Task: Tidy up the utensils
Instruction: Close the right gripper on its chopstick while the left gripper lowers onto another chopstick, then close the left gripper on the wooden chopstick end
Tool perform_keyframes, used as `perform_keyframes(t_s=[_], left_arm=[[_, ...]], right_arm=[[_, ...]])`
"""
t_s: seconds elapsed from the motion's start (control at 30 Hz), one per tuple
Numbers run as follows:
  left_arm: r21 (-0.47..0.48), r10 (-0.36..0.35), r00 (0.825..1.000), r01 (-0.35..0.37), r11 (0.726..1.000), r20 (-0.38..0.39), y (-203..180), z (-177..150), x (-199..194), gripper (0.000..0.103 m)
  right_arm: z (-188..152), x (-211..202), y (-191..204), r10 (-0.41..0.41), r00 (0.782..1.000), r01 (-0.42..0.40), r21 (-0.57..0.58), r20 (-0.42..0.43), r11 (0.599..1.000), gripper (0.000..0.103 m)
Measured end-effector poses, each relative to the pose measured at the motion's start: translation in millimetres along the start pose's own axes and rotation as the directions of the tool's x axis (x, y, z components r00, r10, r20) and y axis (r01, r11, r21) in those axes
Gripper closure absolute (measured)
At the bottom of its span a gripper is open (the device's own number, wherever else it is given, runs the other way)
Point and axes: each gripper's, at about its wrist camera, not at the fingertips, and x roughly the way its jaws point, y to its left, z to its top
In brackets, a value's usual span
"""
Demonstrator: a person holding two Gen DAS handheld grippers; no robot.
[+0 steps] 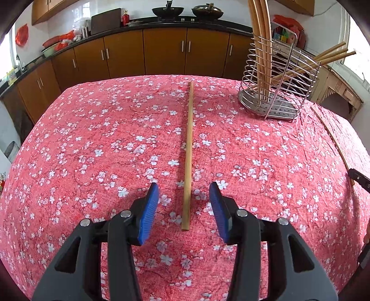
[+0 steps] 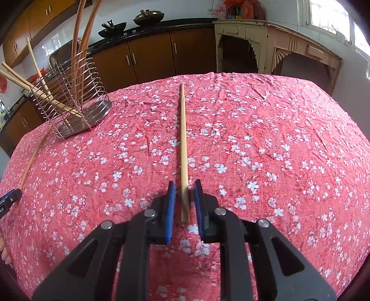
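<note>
Tongs over floral tablecloth, kitchen cabinets behind

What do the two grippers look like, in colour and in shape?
The left gripper and right gripper look alike: black plastic arms with triangular cut-outs, round silver rivets at the joints, and two flat fingers faced with blue ribbed pads. No cables, markings or sleeves show.

No text, label, brand or number can be read in either view. The coloured boxes on the shelf at about one o'clock in the left view bear print too small and blurred to make out, as does the red bottle at eleven o'clock.
</note>
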Motion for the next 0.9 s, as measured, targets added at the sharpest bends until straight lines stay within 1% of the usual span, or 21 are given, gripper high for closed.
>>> perform_keyframes(t_s=[0.17, 0.23, 0.3, 0.37, 0.5, 0.77, 0.8, 0.9], left_arm=[[-0.001, -0.004, 1.0, 0.004, 1.0, 0.0, 0.5, 0.4, 1.2, 0.056], [0.006, 0.002, 1.0, -0.002, 1.0, -0.001, -1.2, 0.6, 1.7, 0.056], [0.06, 0.037, 0.999, -0.037, 0.997, -0.008, -8.3, -2.0, 0.9, 0.056], [0.082, 0.038, 0.999, -0.037, 0.996, -0.007, -11.4, -4.5, -0.9, 0.056], [0.066, 0.026, 1.0, -0.026, 0.997, -0.008, -7.1, -6.4, -3.5, 0.059], [0.066, 0.026, 1.0, -0.025, 0.998, -0.007, -7.2, -7.9, -5.3, 0.059], [0.067, 0.025, 1.0, -0.024, 0.997, -0.007, -6.8, -8.0, -6.7, 0.06], [0.081, 0.018, 1.0, -0.018, 0.997, -0.006, -6.8, -9.2, -10.0, 0.068]], right_arm=[[0.1, -0.7, 0.6, -0.003, 1.0, 0.003, -0.005, -0.001, 1.0, 0.085], [-2.1, -2.0, 7.5, -0.035, 0.999, 0.035, -0.054, -0.003, 0.998, 0.085], [-4.3, -3.2, 11.7, -0.041, 0.999, 0.041, -0.078, -0.004, 0.996, 0.085], [-4.3, -3.5, 9.9, -0.035, 0.999, 0.034, -0.073, -0.005, 0.997, 0.086], [-3.9, -3.6, 6.3, -0.022, 1.0, 0.022, -0.059, -0.006, 0.998, 0.087], [-4.9, -5.0, 7.3, -0.029, 1.0, 0.029, -0.062, -0.005, 0.998, 0.088], [-5.1, -5.2, 7.5, -0.031, 1.0, 0.03, -0.063, -0.005, 0.998, 0.089], [-5.6, -5.5, 7.6, -0.028, 1.0, 0.027, -0.065, -0.006, 0.998, 0.093]])
